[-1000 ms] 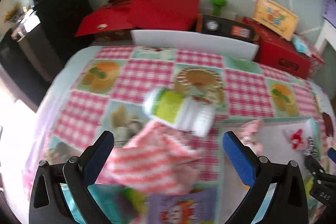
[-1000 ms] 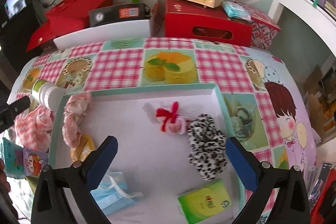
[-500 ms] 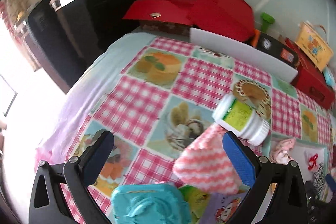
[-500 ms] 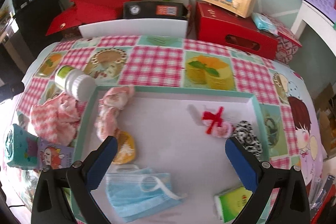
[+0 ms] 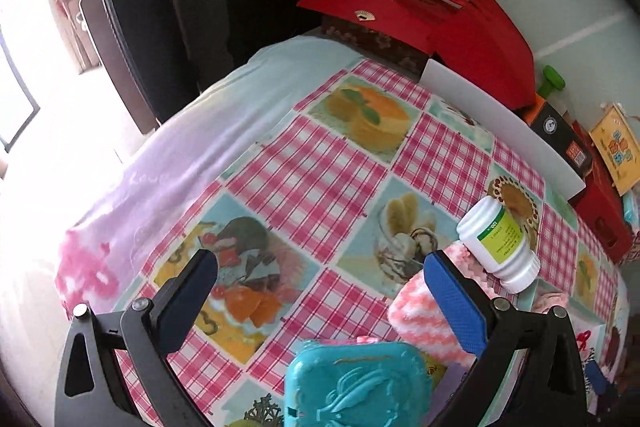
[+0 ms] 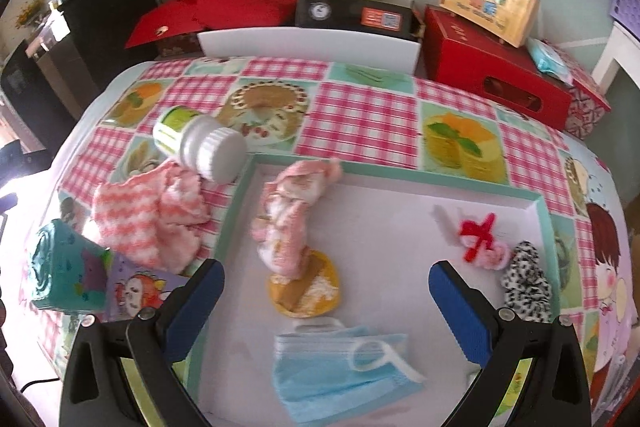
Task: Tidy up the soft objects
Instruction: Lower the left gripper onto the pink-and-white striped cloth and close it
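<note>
A white tray (image 6: pixel 236 215) with a teal rim holds a pink sock (image 6: pixel 290 211), a yellow sponge (image 6: pixel 306 289), a blue face mask (image 6: pixel 340 367), a red-and-pink bow (image 6: pixel 480 239) and a leopard scrunchie (image 6: pixel 524 281). Left of the tray, a pink-and-white zigzag cloth (image 6: pixel 148 211) (image 5: pixel 424 323) lies on the tablecloth under a tipped white bottle (image 6: pixel 200 143) (image 5: pixel 500 243). My right gripper (image 6: pixel 326 291) hovers open above the sponge and mask. My left gripper (image 5: pixel 320 295) is open and empty over the tablecloth, with the cloth by its right finger.
A teal case (image 5: pixel 356 383) (image 6: pixel 64 271) and a purple cartoon card (image 6: pixel 132 287) lie at the table's near left. Red boxes (image 6: pixel 492 75), a white board (image 6: pixel 308 43) and a black box (image 6: pixel 352 13) line the far edge. Dark furniture (image 5: pixel 200 7) stands beyond the left side.
The left gripper has swung left and away from the zigzag cloth, now facing the table's left end. The right gripper has shifted left across the tray toward the sock and sponge.
</note>
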Available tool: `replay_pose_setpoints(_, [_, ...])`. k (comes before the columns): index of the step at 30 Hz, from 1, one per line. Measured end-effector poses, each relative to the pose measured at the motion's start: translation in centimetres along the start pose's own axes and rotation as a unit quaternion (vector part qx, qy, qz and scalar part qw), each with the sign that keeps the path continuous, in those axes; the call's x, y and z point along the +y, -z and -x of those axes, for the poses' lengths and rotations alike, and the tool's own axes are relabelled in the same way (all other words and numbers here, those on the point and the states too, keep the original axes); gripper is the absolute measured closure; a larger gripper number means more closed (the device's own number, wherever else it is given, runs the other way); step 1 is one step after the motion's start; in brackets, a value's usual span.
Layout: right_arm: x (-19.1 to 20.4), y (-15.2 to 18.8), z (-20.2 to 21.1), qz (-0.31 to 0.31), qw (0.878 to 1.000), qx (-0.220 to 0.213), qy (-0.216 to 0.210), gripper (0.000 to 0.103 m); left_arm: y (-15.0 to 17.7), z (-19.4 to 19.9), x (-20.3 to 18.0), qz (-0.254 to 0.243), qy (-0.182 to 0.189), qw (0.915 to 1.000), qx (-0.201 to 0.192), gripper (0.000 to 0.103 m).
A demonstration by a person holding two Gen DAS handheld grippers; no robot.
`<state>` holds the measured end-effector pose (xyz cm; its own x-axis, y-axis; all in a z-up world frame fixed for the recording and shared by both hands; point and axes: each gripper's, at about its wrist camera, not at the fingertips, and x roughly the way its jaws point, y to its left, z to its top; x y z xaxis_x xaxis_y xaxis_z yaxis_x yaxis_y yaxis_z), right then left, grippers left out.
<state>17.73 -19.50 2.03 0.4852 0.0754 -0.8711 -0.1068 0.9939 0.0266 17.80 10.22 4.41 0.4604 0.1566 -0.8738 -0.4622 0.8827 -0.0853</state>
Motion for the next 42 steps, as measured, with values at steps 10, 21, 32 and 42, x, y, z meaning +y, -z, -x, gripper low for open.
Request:
replay_pose_setpoints(10, [4.6,0.0,-0.9,0.045,0.997,0.0,-0.062,0.0,0.3,-0.8,-0.5,-0.006,0.034,0.9992,0.019,0.0])
replay_pose_setpoints(21, [5.7,-1.0,-2.0,0.044,0.995,-0.017,-0.088,0.0,0.9,-3.3,-3.7,-0.043,0.065,0.9952,0.06,0.0])
replay_pose_setpoints(32, [5.7,-0.8,-2.4,0.057,0.994,-0.005,-0.093,0.0,1.9,-4.0,-7.3,-0.109,0.082,0.9878,0.074,0.0])
replay_pose_setpoints(42, [6.4,0.4,-2.0,0.096,0.991,0.009,-0.093,0.0,2.9,-5.0,-9.2,-0.148,0.096,0.9792,0.099,0.01])
